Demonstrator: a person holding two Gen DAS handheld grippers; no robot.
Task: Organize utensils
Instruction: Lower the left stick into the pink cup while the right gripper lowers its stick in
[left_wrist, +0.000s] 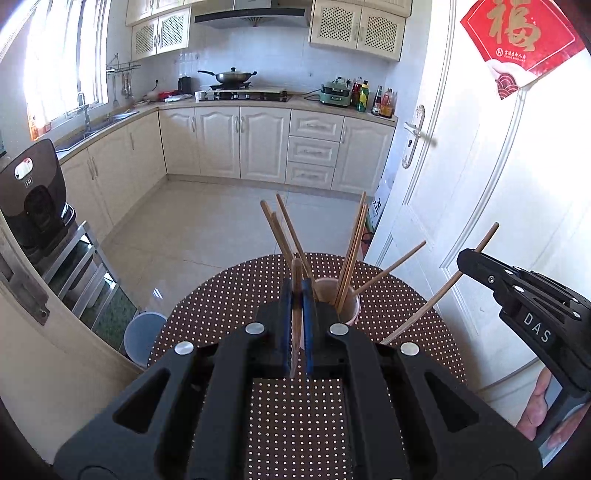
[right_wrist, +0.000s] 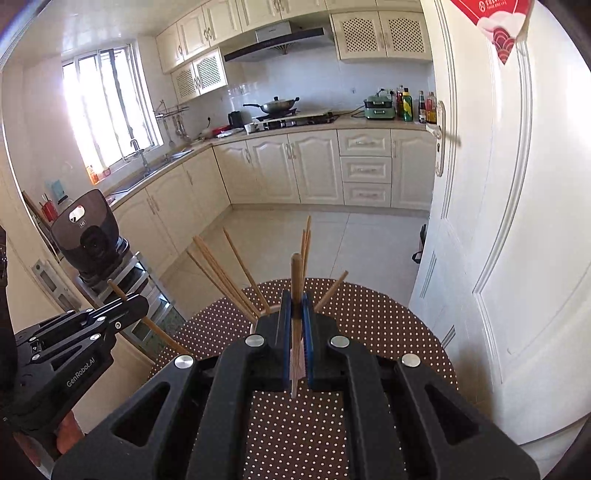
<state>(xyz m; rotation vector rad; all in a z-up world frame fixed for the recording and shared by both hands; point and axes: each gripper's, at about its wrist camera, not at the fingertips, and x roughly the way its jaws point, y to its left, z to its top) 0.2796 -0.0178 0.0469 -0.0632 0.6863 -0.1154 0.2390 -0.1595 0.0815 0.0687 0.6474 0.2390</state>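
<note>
Chopsticks fill the cup (left_wrist: 338, 295) on the dotted desk (left_wrist: 229, 295); left claw (left_wrist: 297, 295) and right claw (right_wrist: 295, 310) each pinch one chopstick

Hidden and cut-off parts

The left gripper (left_wrist: 297, 291) hides part of the cup (left_wrist: 351, 299); the table (left_wrist: 406, 306)'s near edge is cut off; the counter bottles (left_wrist: 373, 98) are too small to read

Kitchen background: wok (left_wrist: 231, 76) on the stove (left_wrist: 245, 95) beneath a range hood (left_wrist: 251, 16); green appliance (left_wrist: 334, 93) beside bottles (left_wrist: 373, 98) on the counter; sink (left_wrist: 98, 123) below the window (left_wrist: 62, 62); white door (left_wrist: 517, 184) bearing a red poster (left_wrist: 521, 37).
</note>
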